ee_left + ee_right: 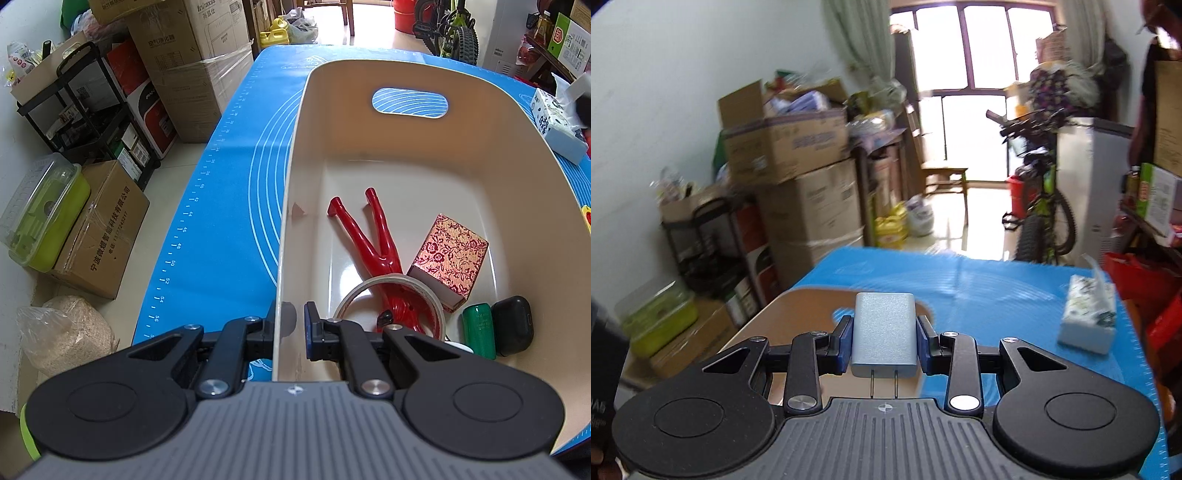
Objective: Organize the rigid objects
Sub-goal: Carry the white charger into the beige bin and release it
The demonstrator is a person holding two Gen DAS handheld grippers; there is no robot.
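My left gripper straddles the left wall of a cream plastic bin on a blue mat, one finger outside and one inside, shut on the wall. Inside the bin lie a red leg-shaped tool, a tape roll, a red floral box, a green cylinder and a black case. My right gripper is shut on a silver-blue plug charger, prongs toward the camera, held above the bin's rim.
A tissue pack lies on the blue mat at the right; it also shows in the left wrist view. Stacked cardboard boxes, a black shelf and a green container stand left of the table. A bicycle stands beyond.
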